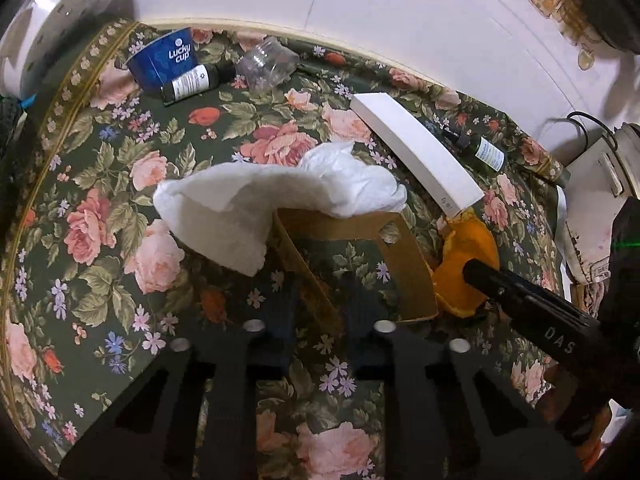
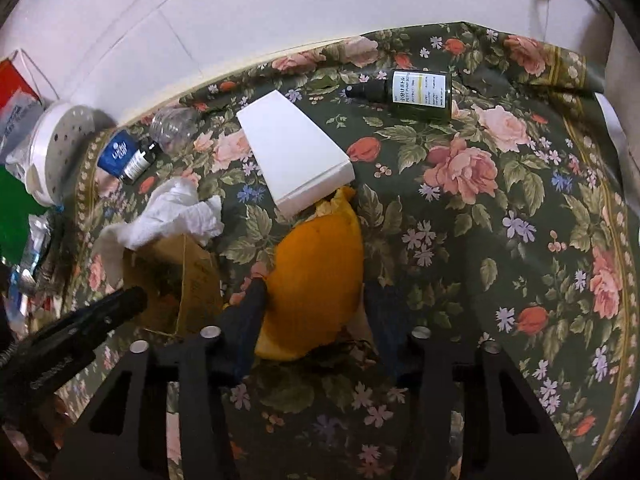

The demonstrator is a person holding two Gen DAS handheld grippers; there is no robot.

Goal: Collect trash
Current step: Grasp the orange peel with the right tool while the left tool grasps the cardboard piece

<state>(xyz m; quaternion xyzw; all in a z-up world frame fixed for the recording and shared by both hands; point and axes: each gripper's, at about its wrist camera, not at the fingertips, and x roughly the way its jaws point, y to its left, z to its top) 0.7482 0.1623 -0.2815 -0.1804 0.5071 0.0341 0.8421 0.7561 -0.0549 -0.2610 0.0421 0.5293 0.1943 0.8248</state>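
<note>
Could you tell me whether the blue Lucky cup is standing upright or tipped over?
Tipped over: the blue cup lies on its side on the cloth, beside the small dark bottle.

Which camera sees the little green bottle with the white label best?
The right wrist view: the green bottle lies whole and unblocked on the flowery cloth, label facing the camera. The left wrist view shows it small, near the edge, its cap end behind the white box.
</note>
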